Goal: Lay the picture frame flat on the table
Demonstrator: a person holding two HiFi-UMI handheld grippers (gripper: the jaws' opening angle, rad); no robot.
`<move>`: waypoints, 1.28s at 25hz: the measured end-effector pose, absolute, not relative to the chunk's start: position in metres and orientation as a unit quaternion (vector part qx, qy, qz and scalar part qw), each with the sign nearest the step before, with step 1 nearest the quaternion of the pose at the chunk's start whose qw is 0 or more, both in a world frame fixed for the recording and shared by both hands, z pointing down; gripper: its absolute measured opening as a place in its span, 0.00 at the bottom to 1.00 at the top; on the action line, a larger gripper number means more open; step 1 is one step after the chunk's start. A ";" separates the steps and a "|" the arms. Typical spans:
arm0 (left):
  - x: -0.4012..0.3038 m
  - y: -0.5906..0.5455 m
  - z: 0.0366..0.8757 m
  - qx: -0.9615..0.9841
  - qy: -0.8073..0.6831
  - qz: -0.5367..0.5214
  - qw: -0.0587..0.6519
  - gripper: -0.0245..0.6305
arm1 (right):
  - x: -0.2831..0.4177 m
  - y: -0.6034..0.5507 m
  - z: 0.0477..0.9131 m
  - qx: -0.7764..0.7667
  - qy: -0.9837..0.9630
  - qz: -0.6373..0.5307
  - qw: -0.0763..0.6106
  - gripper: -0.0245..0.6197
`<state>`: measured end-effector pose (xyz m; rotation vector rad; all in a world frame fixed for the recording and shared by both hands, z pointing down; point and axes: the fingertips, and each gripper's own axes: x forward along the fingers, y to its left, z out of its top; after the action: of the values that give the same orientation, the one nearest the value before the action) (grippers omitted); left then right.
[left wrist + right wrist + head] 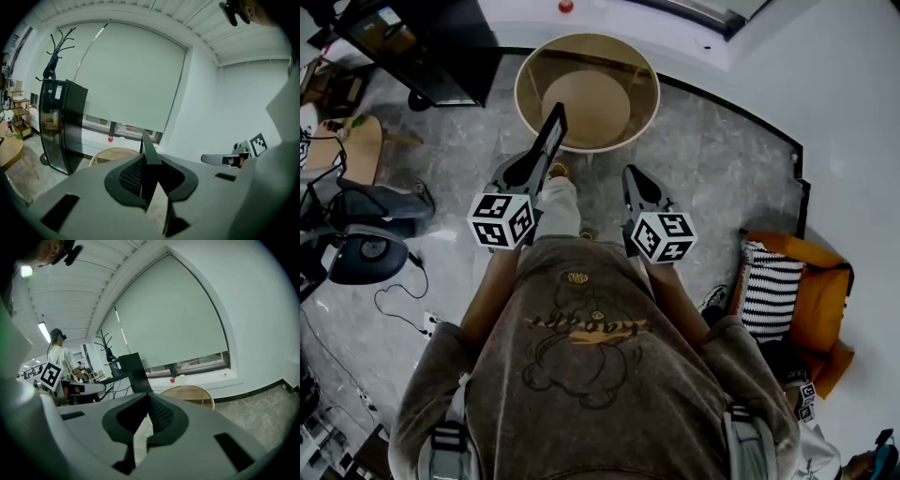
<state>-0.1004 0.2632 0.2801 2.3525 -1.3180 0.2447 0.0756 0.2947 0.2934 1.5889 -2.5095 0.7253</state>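
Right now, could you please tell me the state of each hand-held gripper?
Left hand-held gripper: closed on the frame.
Right hand-held gripper: closed, holding nothing.

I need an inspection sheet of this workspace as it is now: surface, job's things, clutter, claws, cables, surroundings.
Surface: round table with a glass top, ahead of the person; nothing seen on the top.
Job's things: picture frame, dark, held edge-on, not lying on the table.
Clutter: striped bag and orange cushion on the floor at the right.
Grippers: left claw shut on the picture frame; right claw shut, nothing in it.
Cables: loose cables on the floor at the left.
Surroundings: black cabinet, coat stand, window blind, grey stone floor.
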 end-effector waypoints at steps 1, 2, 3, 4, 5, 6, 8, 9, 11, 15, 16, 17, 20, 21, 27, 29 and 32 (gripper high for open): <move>-0.097 0.257 0.281 0.849 -0.474 0.088 0.215 0.15 | 0.079 0.289 0.294 0.520 -0.820 0.237 0.042 0.07; -0.094 0.250 0.282 0.850 -0.473 0.087 0.216 0.15 | 0.081 0.283 0.295 0.520 -0.819 0.237 0.042 0.07; -0.093 0.243 0.282 0.850 -0.472 0.086 0.217 0.15 | 0.081 0.276 0.295 0.520 -0.819 0.237 0.042 0.07; -0.094 0.235 0.281 0.850 -0.471 0.084 0.219 0.15 | 0.080 0.269 0.294 0.520 -0.820 0.237 0.043 0.07; -0.095 0.228 0.281 0.850 -0.471 0.083 0.222 0.15 | 0.078 0.262 0.294 0.520 -0.819 0.237 0.043 0.07; -0.096 0.222 0.281 0.850 -0.470 0.083 0.225 0.15 | 0.077 0.255 0.294 0.520 -0.819 0.239 0.044 0.07; -0.095 0.208 0.283 0.850 -0.467 0.085 0.228 0.15 | 0.077 0.240 0.296 0.521 -0.817 0.242 0.044 0.07; -0.094 0.201 0.283 0.851 -0.465 0.086 0.229 0.15 | 0.077 0.233 0.296 0.522 -0.817 0.244 0.044 0.07; -0.096 0.185 0.284 0.853 -0.461 0.087 0.230 0.15 | 0.073 0.219 0.297 0.522 -0.816 0.246 0.045 0.07; -0.106 0.151 0.285 0.854 -0.452 0.096 0.238 0.15 | 0.059 0.188 0.296 0.525 -0.811 0.253 0.048 0.07; -0.106 0.143 0.286 0.855 -0.449 0.098 0.241 0.15 | 0.058 0.182 0.296 0.527 -0.809 0.256 0.049 0.07; -0.105 0.135 0.287 0.856 -0.446 0.100 0.242 0.15 | 0.059 0.175 0.298 0.528 -0.807 0.258 0.050 0.07; -0.101 0.109 0.291 0.858 -0.438 0.104 0.246 0.15 | 0.060 0.153 0.303 0.532 -0.803 0.264 0.054 0.07; -0.101 0.099 0.292 0.859 -0.435 0.105 0.248 0.15 | 0.060 0.144 0.305 0.533 -0.801 0.266 0.056 0.07; -0.093 0.050 0.300 0.862 -0.420 0.111 0.263 0.15 | 0.064 0.098 0.314 0.539 -0.793 0.276 0.065 0.07; -0.089 0.035 0.303 0.862 -0.416 0.113 0.267 0.15 | 0.067 0.083 0.316 0.539 -0.792 0.279 0.067 0.07; -0.086 0.012 0.306 0.863 -0.411 0.118 0.271 0.15 | 0.068 0.060 0.319 0.539 -0.790 0.282 0.072 0.07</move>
<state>-0.0859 0.0116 0.3060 2.3237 -1.1059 0.3175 0.0681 0.0601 0.3187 1.6217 -2.3758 0.8464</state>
